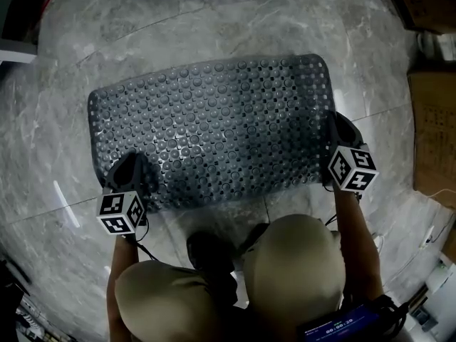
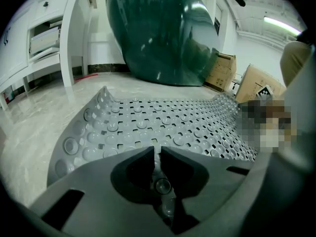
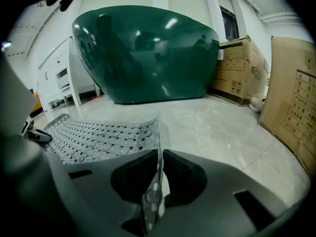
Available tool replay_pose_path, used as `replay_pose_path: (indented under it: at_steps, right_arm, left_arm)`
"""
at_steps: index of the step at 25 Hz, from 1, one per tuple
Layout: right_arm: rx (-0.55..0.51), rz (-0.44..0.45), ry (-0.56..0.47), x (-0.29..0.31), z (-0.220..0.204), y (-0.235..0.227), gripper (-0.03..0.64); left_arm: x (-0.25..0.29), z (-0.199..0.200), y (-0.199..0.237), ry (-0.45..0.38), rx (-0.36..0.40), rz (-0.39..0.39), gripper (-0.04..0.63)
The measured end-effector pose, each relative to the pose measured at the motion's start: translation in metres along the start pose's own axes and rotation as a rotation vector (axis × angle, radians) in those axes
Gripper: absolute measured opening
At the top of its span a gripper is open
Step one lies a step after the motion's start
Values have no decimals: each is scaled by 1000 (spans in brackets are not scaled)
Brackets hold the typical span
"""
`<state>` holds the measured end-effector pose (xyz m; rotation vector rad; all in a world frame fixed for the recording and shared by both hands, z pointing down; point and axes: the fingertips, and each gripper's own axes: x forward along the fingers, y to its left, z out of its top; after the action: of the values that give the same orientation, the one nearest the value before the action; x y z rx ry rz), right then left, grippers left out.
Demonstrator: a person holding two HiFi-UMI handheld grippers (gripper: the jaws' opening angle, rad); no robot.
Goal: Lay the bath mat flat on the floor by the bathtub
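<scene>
Left claw (image 2: 157, 154) and right claw (image 3: 160, 157) each pinch a near corner of the grey studded rubber bath mat (image 1: 214, 127), spread over the marble floor (image 1: 214, 27) before the dark green bathtub (image 3: 143, 53). Limp and light; corners seem the best hold.

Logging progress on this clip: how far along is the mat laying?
Done: the mat is spread open on the floor before the tub. In hand: the left gripper and right gripper are each shut on a near corner, curling it up. Remaining: lower both corners and release.
</scene>
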<state>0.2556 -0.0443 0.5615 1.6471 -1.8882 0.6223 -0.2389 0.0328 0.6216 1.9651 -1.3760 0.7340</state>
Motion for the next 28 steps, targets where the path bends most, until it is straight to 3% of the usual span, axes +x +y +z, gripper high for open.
replay_pose_path:
  at_steps: [9,13,21,28]
  right_arm:
    - [-24,-63,-78,-16,22,-14,51]
    - [-29,-11,-10,-1,5,-4,51]
    - [62,-6,109,28,-32,-26,51]
    - [88,42,101,33,-36,-26,51]
  left_arm:
    - [1,-1,0,2,4,6,63]
    - [0,-1,0,1,6,10,63]
    - [0,0,-1,1,7,4,63]
    - [0,0,-1,-1,15,12,63]
